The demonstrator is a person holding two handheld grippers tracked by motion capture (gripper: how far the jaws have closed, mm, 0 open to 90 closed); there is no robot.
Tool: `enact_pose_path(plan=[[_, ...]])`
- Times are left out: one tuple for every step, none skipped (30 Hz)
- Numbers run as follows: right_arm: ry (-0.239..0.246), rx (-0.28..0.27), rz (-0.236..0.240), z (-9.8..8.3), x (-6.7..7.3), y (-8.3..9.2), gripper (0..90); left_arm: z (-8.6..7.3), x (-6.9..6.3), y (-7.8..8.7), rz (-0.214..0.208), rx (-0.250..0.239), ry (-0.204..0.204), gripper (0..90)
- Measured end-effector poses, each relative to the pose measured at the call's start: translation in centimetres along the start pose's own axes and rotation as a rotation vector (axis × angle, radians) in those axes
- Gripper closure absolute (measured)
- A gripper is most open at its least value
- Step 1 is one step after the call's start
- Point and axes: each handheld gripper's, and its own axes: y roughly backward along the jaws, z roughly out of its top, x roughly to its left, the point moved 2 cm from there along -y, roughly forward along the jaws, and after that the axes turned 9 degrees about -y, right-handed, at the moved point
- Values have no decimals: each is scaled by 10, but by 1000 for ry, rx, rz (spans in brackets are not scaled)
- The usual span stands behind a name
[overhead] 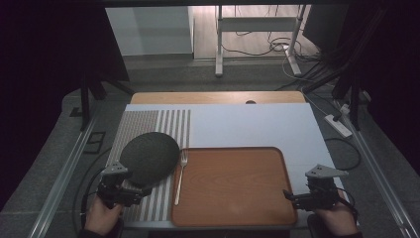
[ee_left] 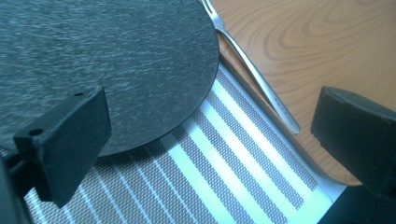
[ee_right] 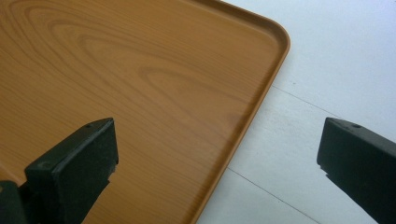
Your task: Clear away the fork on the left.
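One dark round mat [overhead: 149,156] beside left gripper [overhead: 130,194]

Round slate [overhead: 149,156] sits on the striped mat [overhead: 163,129] at the frame's lower left, fork [overhead: 180,176] just right of it along the tray's [overhead: 233,218] left rim, tray lower center.

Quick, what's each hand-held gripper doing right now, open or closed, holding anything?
Left hand-held gripper: open, holding nothing, over the dark round plate's edge.
Right hand-held gripper: open, holding nothing, over the wooden tray's edge.
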Motion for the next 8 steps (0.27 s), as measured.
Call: enact_pose_path(plan=[[2,2,-1,0,0,0,0,-1,0,1,12,10,-2,0],[3,4,-3,0,1,0,0,-2,-1,3,25,16,-5,0],[5,7,-7,0,1,0,0,-4,-1,4,37,22,-10,0],[8,7,-6,0,1,0,0,-4,-1,5,44,28,-12,0],[12,7,-9,0,1,0,0,-5,-1,5,45,29,-9,0],[15,8,-10,0,2,-1,0,-5,-1,6,44,26,-7,0],[18,10,-12,0,2,-1,0,-5,0,6,43,25,-3,0],[19,14,-9,0,1,-1,0,-5,0,5,40,29,-1,0]])
